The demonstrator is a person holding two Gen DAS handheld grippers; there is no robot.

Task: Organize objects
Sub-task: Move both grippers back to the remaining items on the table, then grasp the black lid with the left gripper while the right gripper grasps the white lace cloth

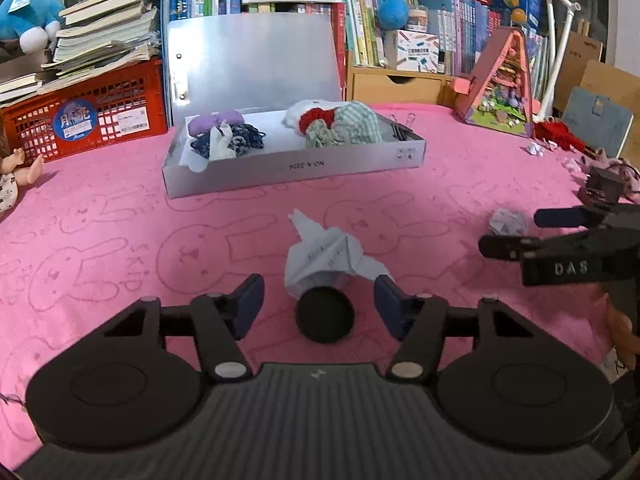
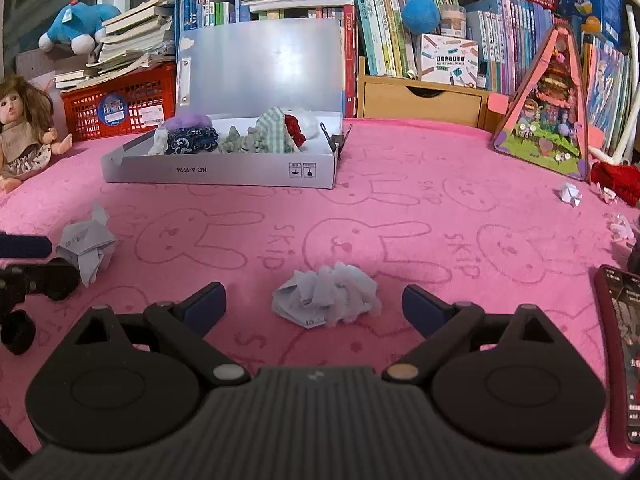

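Observation:
On the pink bunny-print cloth lies a folded white paper [image 1: 320, 256], just ahead of my left gripper [image 1: 318, 300]. That gripper is open, its blue pads wide of the paper on both sides. A black round object [image 1: 324, 314] sits between its fingers, under the paper's near end. My right gripper [image 2: 312, 294] is open too, with a crumpled white paper ball [image 2: 326, 298] between its fingers, untouched. The left wrist view shows that ball [image 1: 507, 222] and the right gripper [image 1: 510, 233] at the right. An open silver box [image 1: 292, 168] holding cloth items stands behind.
A red crate [image 1: 92, 116] under stacked books and a doll [image 2: 24, 128] are at the back left. A pink triangular toy house [image 2: 548, 120], book rows and a wooden drawer are at the back right. Small paper bits [image 2: 570, 194] and a phone [image 2: 620, 352] lie at the right.

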